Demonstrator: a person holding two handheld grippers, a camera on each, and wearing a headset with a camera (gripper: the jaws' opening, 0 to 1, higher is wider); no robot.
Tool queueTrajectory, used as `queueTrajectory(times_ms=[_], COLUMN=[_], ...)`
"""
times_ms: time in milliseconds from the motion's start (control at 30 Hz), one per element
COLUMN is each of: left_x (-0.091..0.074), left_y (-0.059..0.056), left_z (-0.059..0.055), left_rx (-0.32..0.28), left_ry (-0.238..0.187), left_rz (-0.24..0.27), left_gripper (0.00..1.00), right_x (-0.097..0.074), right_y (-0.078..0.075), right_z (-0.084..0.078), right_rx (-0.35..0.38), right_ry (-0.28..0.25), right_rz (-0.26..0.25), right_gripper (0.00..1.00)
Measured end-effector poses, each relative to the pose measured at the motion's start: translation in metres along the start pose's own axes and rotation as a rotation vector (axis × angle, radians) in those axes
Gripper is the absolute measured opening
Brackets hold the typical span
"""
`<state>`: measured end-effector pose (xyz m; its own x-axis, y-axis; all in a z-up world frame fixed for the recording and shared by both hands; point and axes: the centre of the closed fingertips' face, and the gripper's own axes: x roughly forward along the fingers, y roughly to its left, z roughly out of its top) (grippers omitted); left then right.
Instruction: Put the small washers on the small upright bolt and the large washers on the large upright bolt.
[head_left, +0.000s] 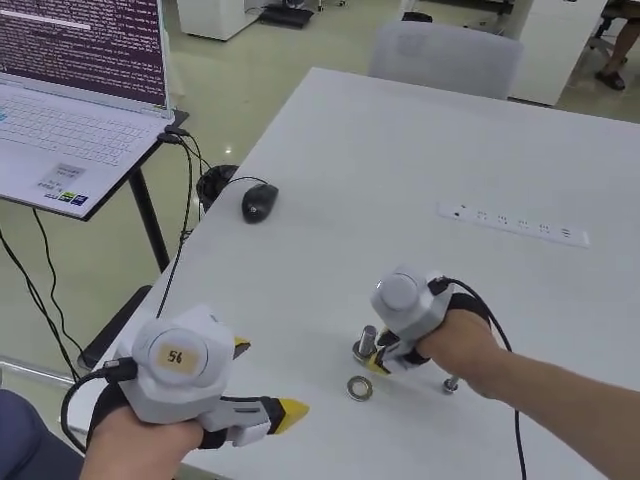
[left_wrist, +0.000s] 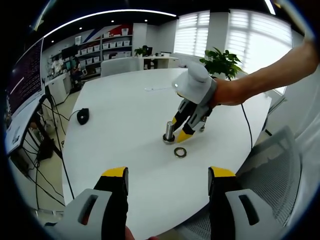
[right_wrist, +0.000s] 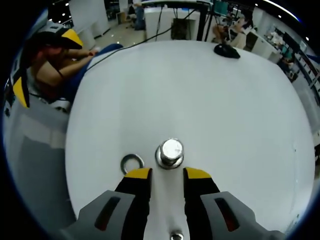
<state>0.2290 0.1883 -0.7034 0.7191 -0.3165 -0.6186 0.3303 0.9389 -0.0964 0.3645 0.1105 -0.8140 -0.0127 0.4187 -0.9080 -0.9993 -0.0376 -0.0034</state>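
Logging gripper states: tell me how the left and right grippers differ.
The left gripper has its jaws spread wide; the right gripper shows only a narrow gap. The right gripper's tips sit at the large bolt; the left gripper hangs back from it. Both are yellow-tipped and hold nothing.

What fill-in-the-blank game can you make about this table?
The loose washer lies flat on the ___ table.
The hand-held gripper nearest the large upright bolt is the ___ one.
The computer mouse is coloured ___.
Missing words: white, right, black.
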Motion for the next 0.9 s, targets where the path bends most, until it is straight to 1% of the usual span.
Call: queueTrajectory(times_ms=[67, 133, 267, 400, 500, 633, 733, 900], left_x=[0.0, 0.001, 0.001, 0.001, 0.002, 0.002, 0.002, 0.001], left_y=[-0.001, -0.003, -0.005, -0.006, -0.006, -0.006, -0.006, -0.006], left_z=[0.0, -0.001, -0.002, -0.002, -0.001, 0.001, 0.001, 0.001], left_rx=[0.001, 0.001, 0.001, 0.005, 0.005, 0.008, 0.008, 0.006], left_ry=[0.0, 0.0, 0.004, 0.005, 0.003, 0.002, 0.0, -0.001], left_rz=[-0.001, -0.004, -0.008, -0.011, -0.01, -0.01, -0.008, -0.006], left_gripper=[0.64, 0.64, 0.64, 0.64, 0.64, 0.64, 0.64, 0.64], right_x=[-0.002, -0.003, -0.004, -0.002, 0.0, 0.002, 0.005, 0.009], right_y=[0.002, 0.006, 0.013, 0.026, 0.032, 0.04, 0.051, 0.067], right_z=[-0.007, -0.016, -0.025, -0.029, -0.026, -0.021, -0.014, -0.005], right_rx=[0.005, 0.016, 0.021, -0.003, -0.021, -0.051, -0.082, -0.127], right_ry=[0.006, 0.015, 0.019, 0.019, 0.0, -0.008, -0.024, -0.033], right_rz=[-0.004, 0.003, 0.011, 0.039, 0.054, 0.077, 0.108, 0.145], right_gripper=[0.26, 0.26, 0.26, 0.25, 0.25, 0.25, 0.24, 0.21])
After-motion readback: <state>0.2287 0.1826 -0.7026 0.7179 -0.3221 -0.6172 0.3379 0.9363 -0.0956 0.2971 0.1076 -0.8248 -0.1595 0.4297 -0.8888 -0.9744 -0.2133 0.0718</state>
